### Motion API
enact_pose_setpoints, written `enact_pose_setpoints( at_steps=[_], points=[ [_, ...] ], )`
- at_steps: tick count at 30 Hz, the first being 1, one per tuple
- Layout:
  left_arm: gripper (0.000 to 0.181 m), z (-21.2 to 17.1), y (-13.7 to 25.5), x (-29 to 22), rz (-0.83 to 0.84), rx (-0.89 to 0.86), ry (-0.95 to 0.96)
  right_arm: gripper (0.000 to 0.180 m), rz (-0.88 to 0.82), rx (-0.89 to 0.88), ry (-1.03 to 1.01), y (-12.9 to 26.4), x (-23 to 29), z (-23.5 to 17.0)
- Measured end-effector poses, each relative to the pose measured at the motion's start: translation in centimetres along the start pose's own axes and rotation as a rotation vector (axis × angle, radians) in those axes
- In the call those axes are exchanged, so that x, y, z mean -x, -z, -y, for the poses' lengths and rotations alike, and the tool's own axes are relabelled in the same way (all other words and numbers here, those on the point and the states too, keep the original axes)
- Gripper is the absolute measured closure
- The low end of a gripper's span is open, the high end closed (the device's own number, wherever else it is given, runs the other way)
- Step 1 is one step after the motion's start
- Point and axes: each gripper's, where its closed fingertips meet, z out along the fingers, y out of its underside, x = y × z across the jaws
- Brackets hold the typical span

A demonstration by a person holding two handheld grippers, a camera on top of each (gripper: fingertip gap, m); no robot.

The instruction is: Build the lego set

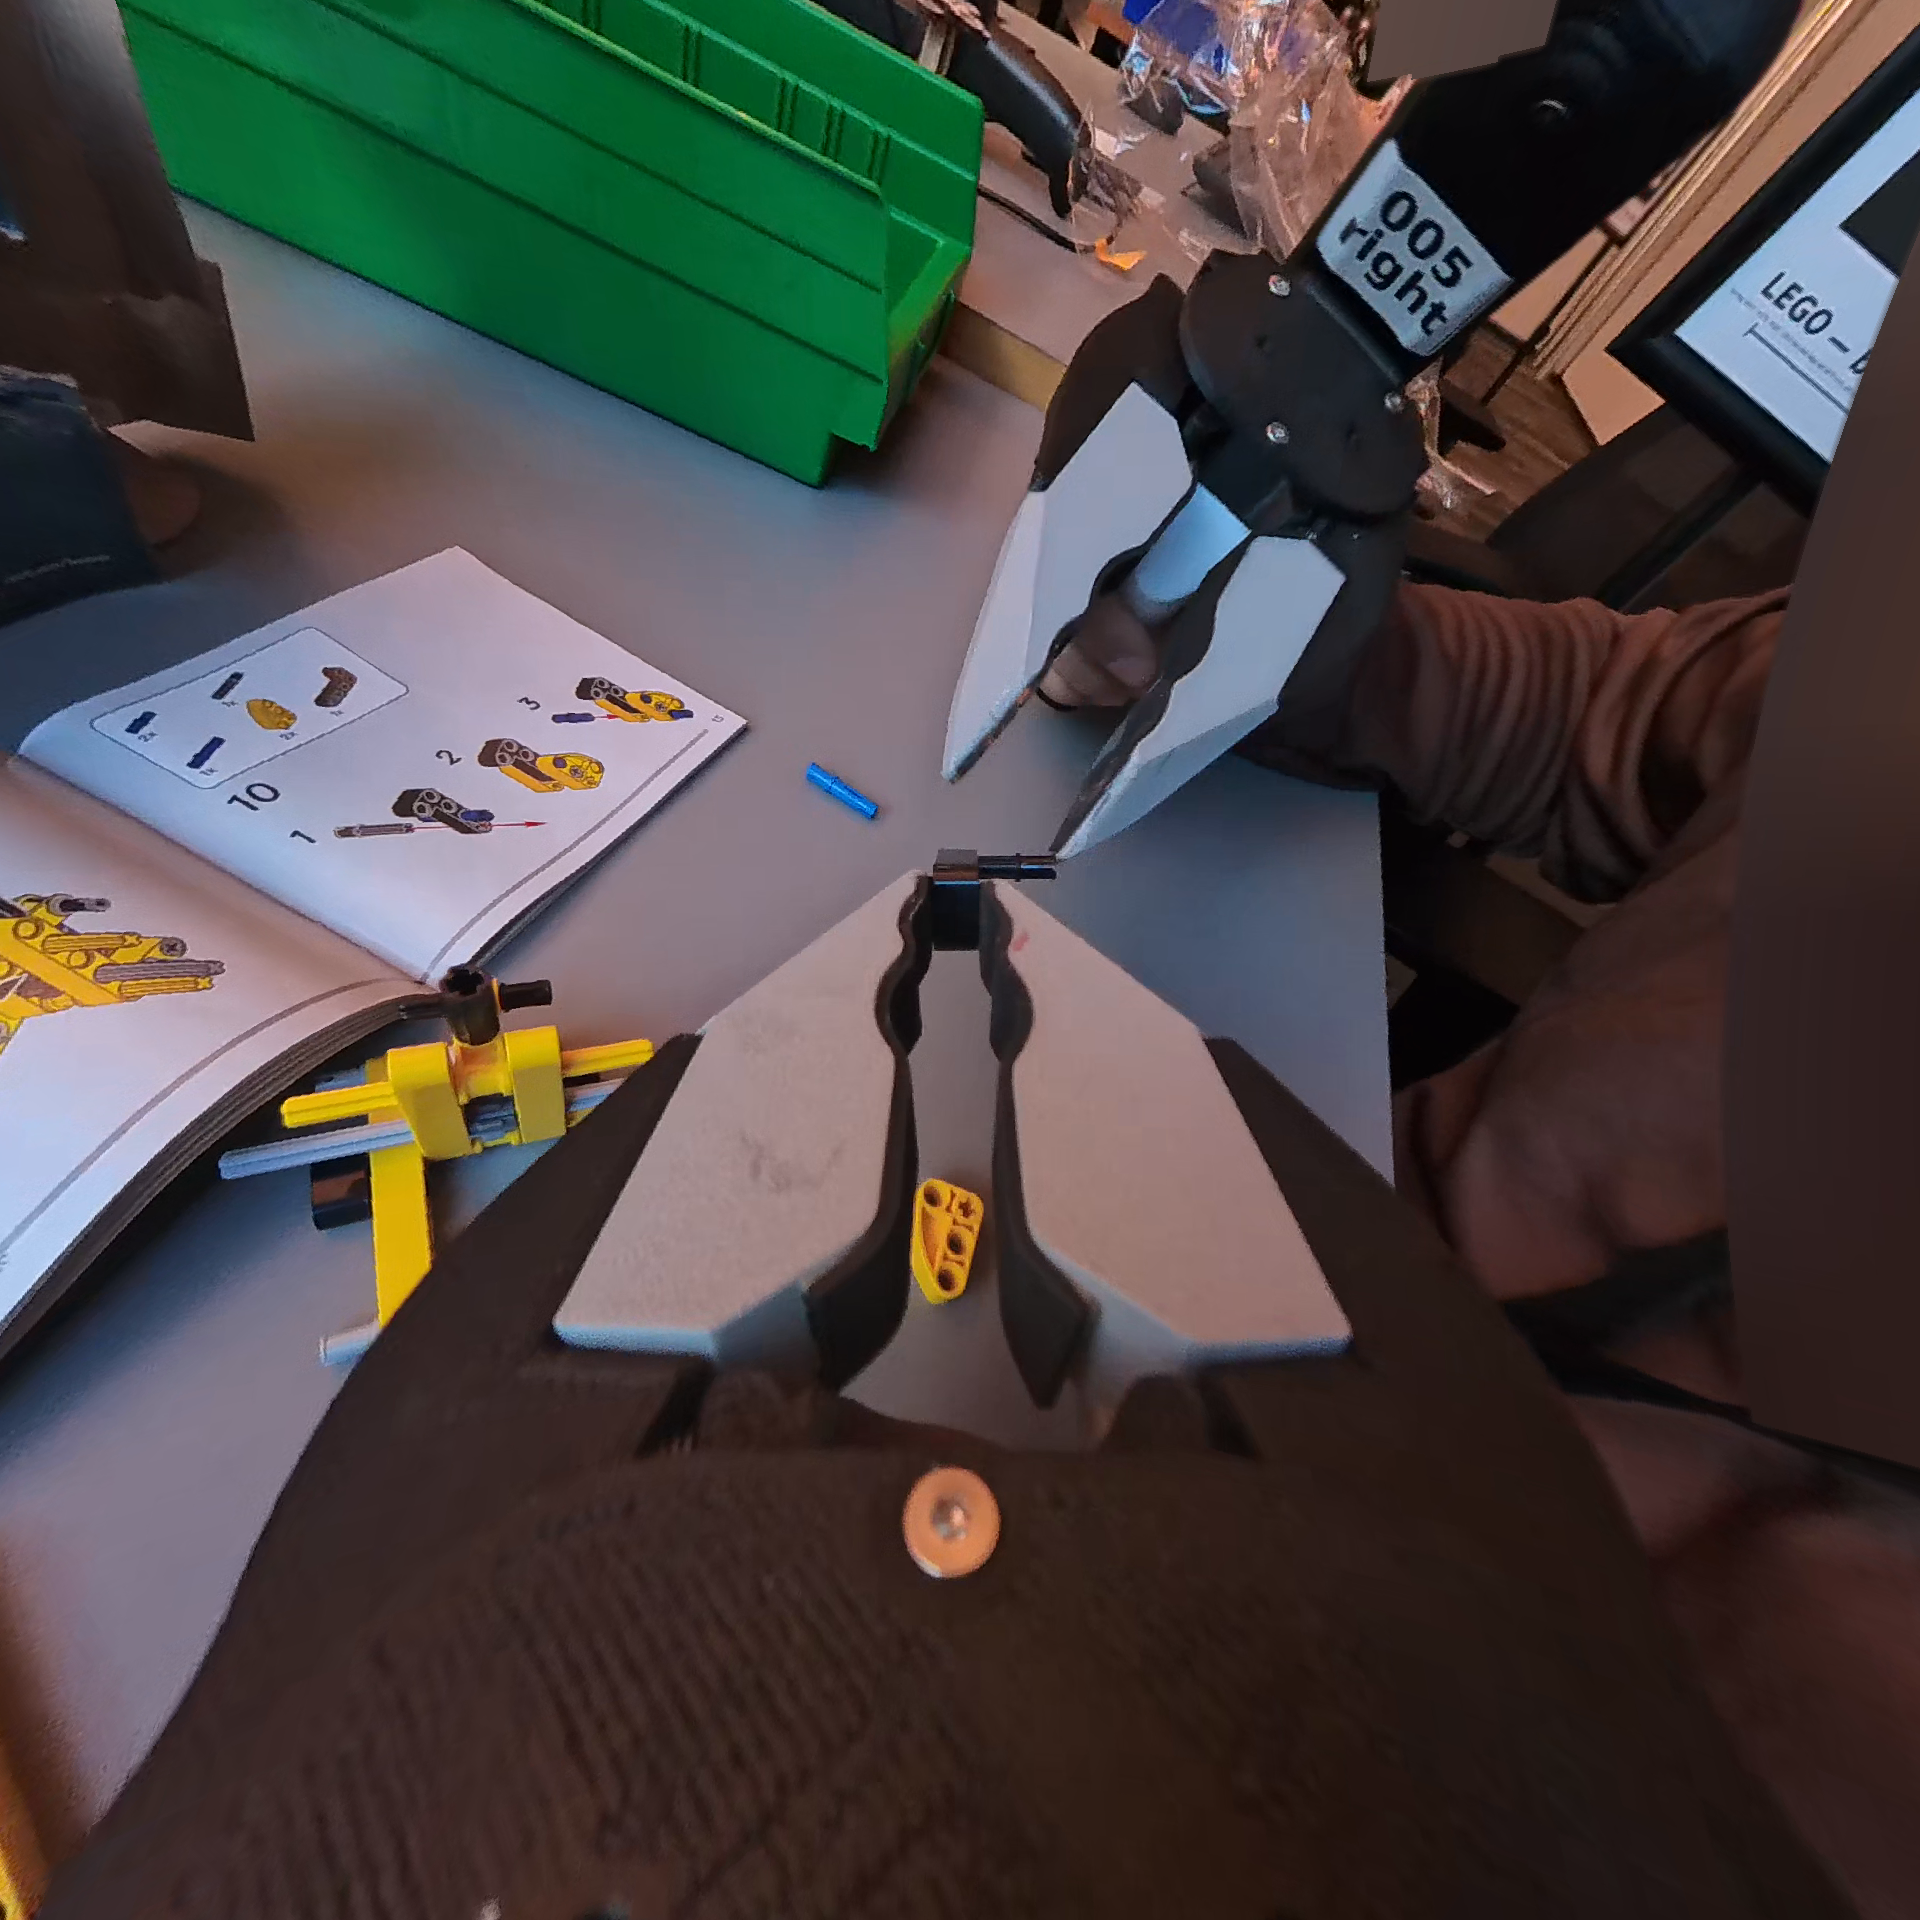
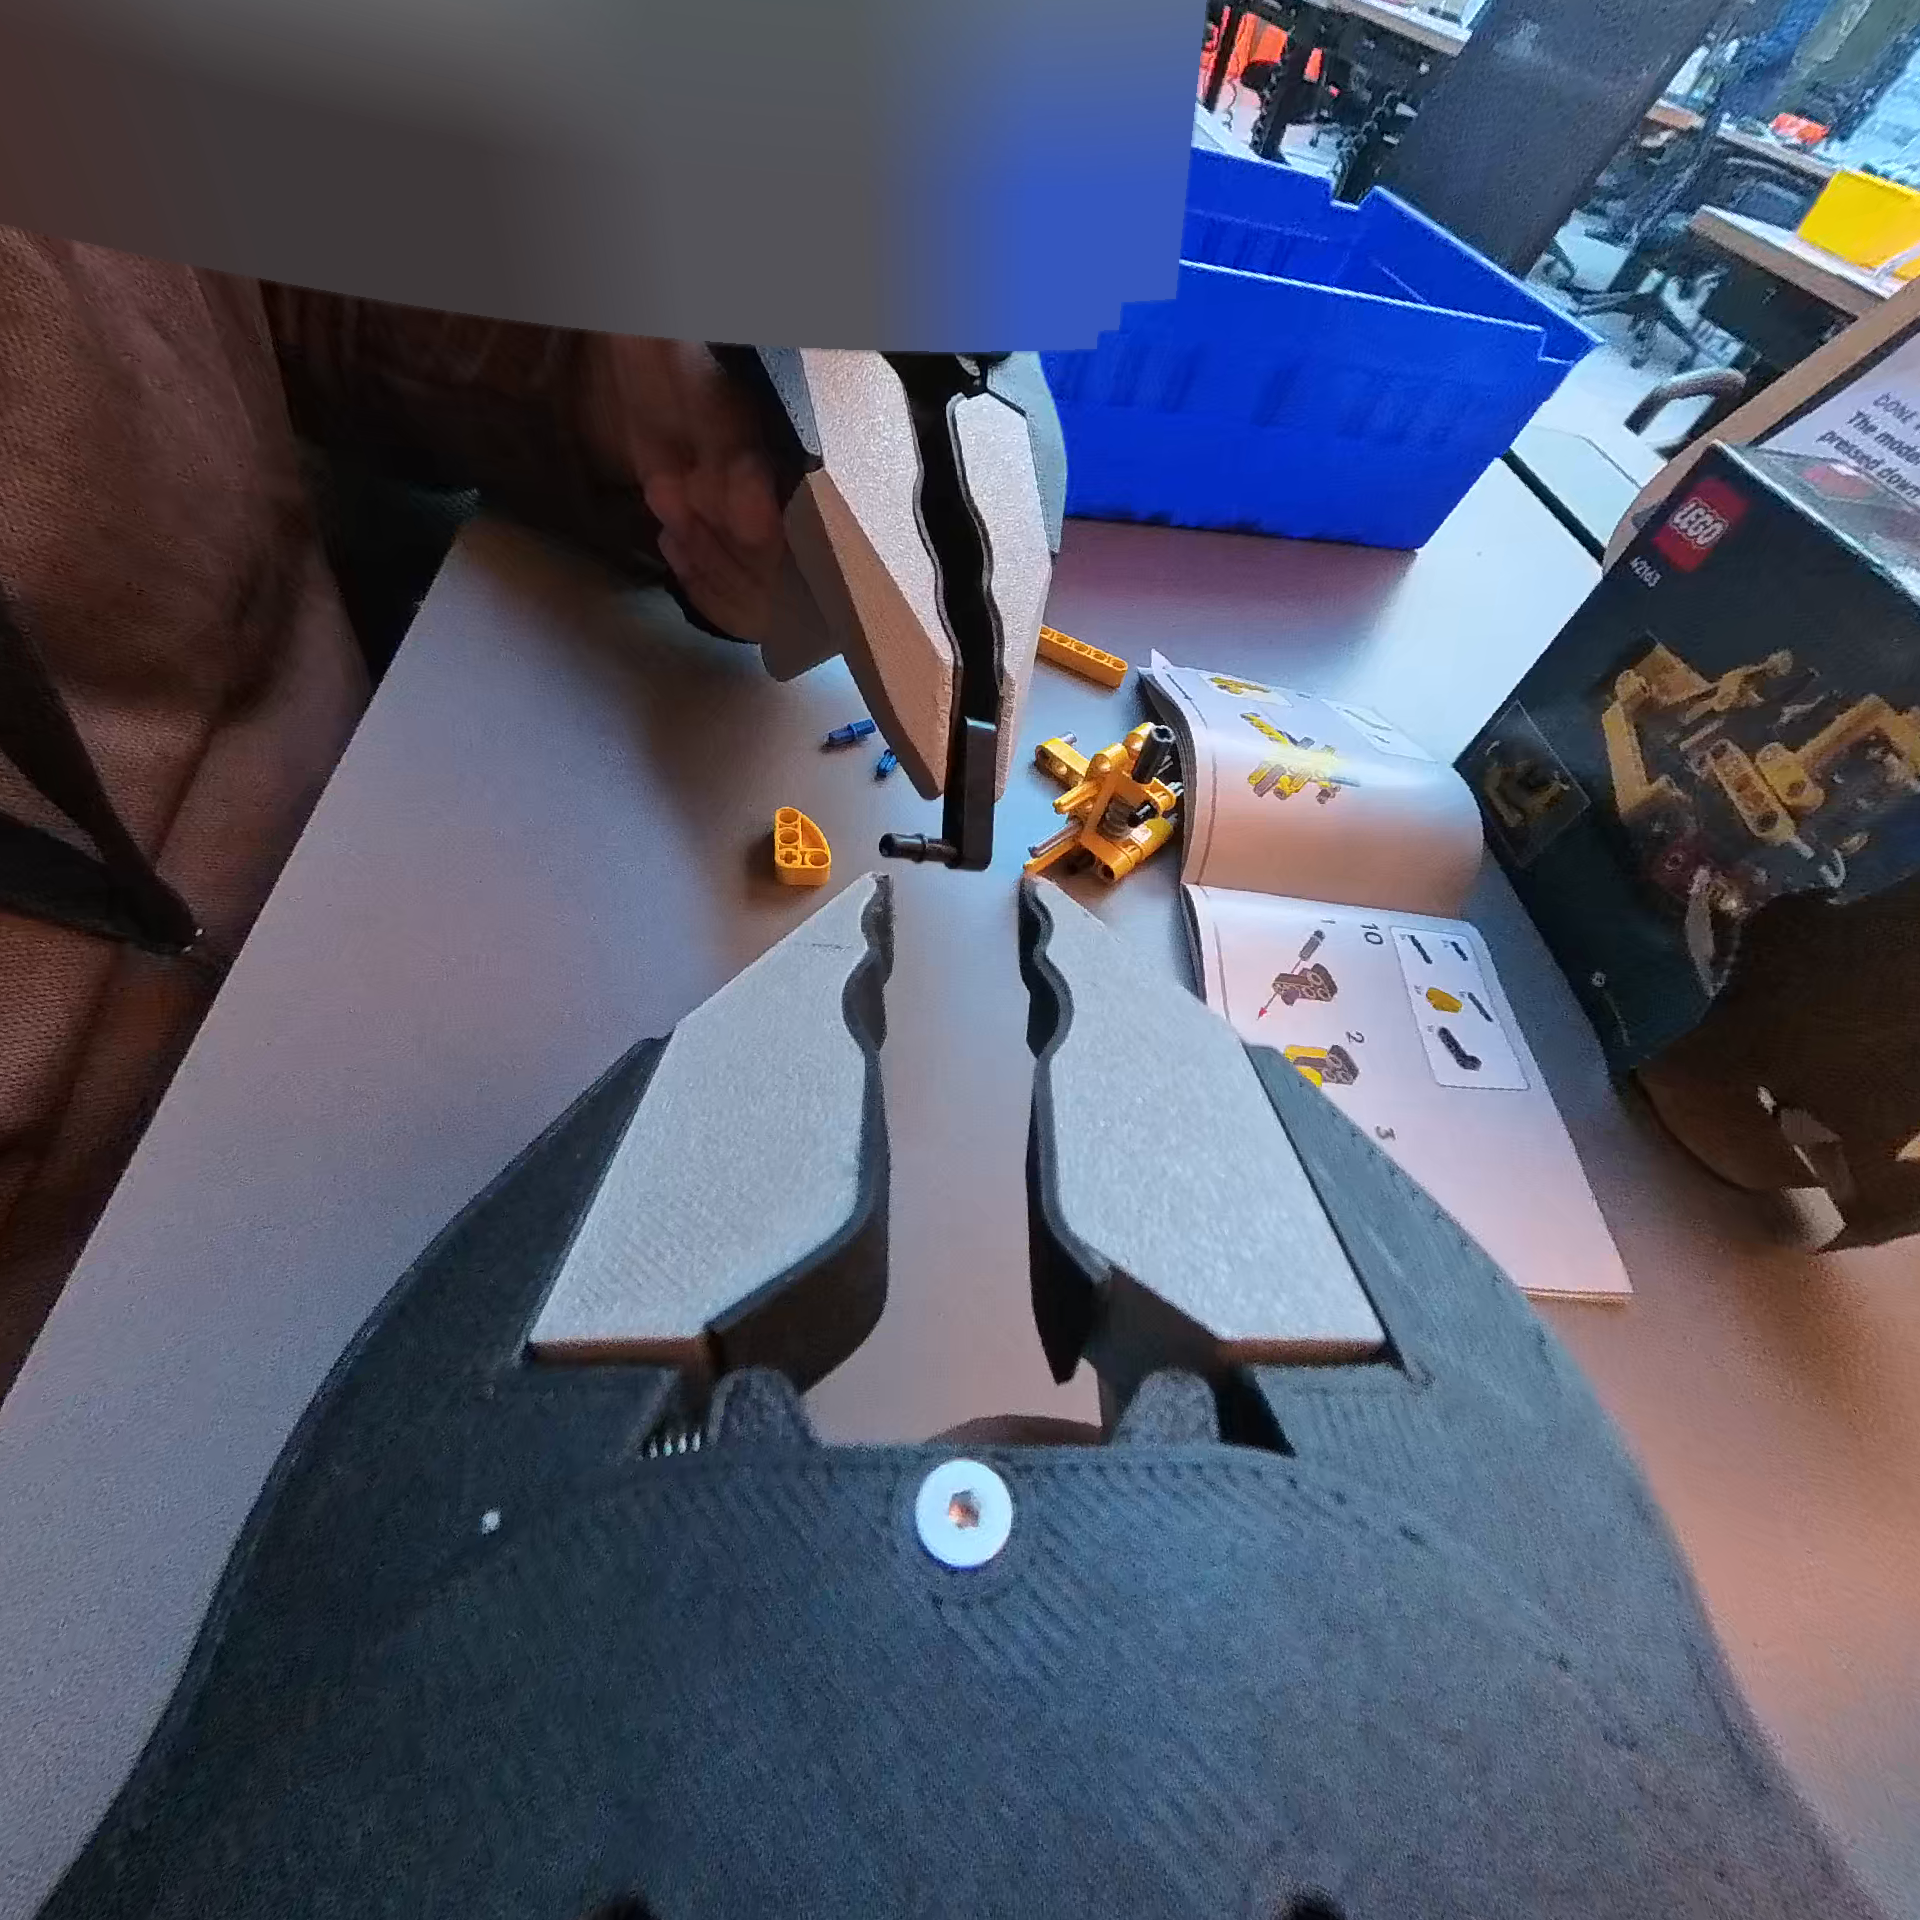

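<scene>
My left gripper (image 1: 954, 896) is shut on a black beam (image 1: 954, 914) and holds it above the grey table. A black pin (image 1: 1013, 864) sticks out sideways from the beam's end. My right gripper (image 1: 1006, 814) is open, with one fingertip touching the pin's free end. In the right wrist view the left gripper (image 2: 966, 790) hangs the black beam (image 2: 974, 805) just beyond my open right gripper (image 2: 954, 885), with the pin (image 2: 920, 847) pointing left. A small yellow curved piece (image 2: 800, 847) lies on the table, also seen under the left gripper (image 1: 945, 1236).
A yellow partial assembly (image 1: 457, 1091) lies by the open instruction booklet (image 1: 416, 748). A blue pin (image 1: 842, 790) lies loose on the table; a yellow beam (image 2: 1081, 655) lies farther off. A green bin (image 1: 582, 208), a blue bin (image 2: 1299, 395) and the set's box (image 2: 1714, 779) stand around. The grippers are tip to tip, or close to it. Left tips and right tips are each some 8 centimeters from the small yellow curved piece (image 2: 800, 847). The left camera catches it too, in the left wrist view (image 1: 950, 1219).
</scene>
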Motion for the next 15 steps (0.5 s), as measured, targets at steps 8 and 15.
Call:
enact_pose_setpoints(
  at_steps=[8,15],
  points=[
    [0.176,0.29,0.14,-0.31,-0.027,-0.02,0.03,0.157,0.012,0.028,0.032,-0.94,0.73,-0.42],
    [0.176,-0.2,-0.14,-0.52,-0.018,0.006,-0.01,0.158,0.018,0.019,0.031,-0.7,0.77,-0.21]
  ],
)
